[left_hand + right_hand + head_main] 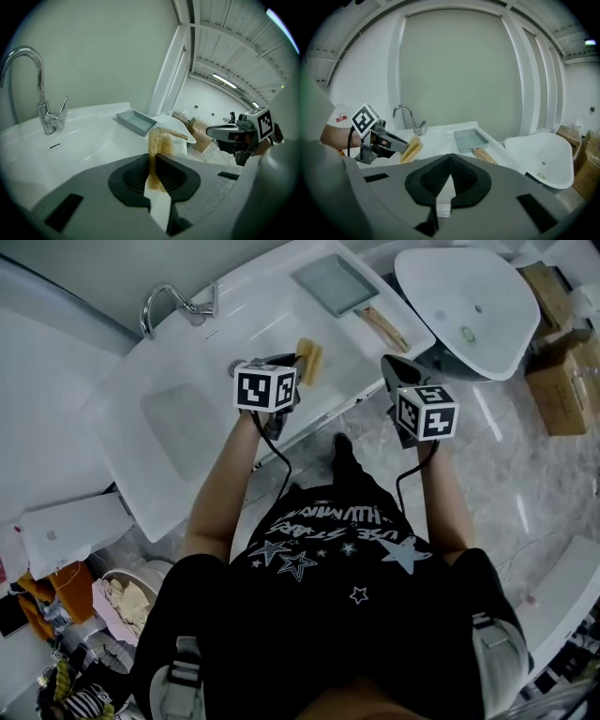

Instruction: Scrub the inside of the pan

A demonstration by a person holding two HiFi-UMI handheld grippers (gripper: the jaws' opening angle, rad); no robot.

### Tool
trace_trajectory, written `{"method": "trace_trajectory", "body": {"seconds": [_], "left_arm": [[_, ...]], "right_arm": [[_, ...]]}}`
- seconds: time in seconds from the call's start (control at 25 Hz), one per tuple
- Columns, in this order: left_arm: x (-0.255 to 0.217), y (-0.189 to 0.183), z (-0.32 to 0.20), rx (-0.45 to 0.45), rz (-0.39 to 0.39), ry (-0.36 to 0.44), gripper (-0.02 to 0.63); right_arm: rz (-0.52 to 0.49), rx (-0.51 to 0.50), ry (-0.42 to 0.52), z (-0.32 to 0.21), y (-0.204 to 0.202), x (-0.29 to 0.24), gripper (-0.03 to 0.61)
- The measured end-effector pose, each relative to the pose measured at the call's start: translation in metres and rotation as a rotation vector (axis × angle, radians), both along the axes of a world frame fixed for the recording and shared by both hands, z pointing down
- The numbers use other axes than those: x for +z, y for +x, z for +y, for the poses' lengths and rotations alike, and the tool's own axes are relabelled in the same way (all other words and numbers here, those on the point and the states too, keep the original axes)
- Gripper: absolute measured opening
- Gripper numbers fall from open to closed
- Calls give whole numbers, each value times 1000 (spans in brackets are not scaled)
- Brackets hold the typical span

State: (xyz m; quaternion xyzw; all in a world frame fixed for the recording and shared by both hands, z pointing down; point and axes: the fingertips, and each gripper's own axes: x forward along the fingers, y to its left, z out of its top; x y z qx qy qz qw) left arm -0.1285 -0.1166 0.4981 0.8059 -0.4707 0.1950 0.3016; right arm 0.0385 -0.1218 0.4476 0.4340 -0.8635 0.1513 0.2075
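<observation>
A grey rectangular pan [335, 284] with a wooden handle [384, 329] lies at the far right end of the white counter [253, 315]. My left gripper [298, 362] is shut on a yellow-brown sponge [309, 360], held on edge above the counter's front part, short of the pan. In the left gripper view the sponge [161, 140] stands pinched between the jaws, with the pan [136, 121] beyond it. My right gripper [387, 362] hangs off the counter's front edge, below the handle's end. In the right gripper view its jaws [450, 157] meet with nothing between them.
A chrome faucet [173, 306] stands behind the sunken basin [183, 423] at the counter's left. A white rounded tub [469, 306] sits to the right of the pan, with cardboard boxes [562, 381] past it. Cloths and clutter [56, 615] lie on the floor at lower left.
</observation>
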Motion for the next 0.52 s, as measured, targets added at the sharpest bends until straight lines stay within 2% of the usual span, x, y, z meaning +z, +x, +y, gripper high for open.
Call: {"method": "trace_trajectory", "body": {"seconds": [0.52], "left_arm": [[-1,-22,57,11,24,19,51]], "right_arm": [[-1,9,4,57,-26,3,6]]}}
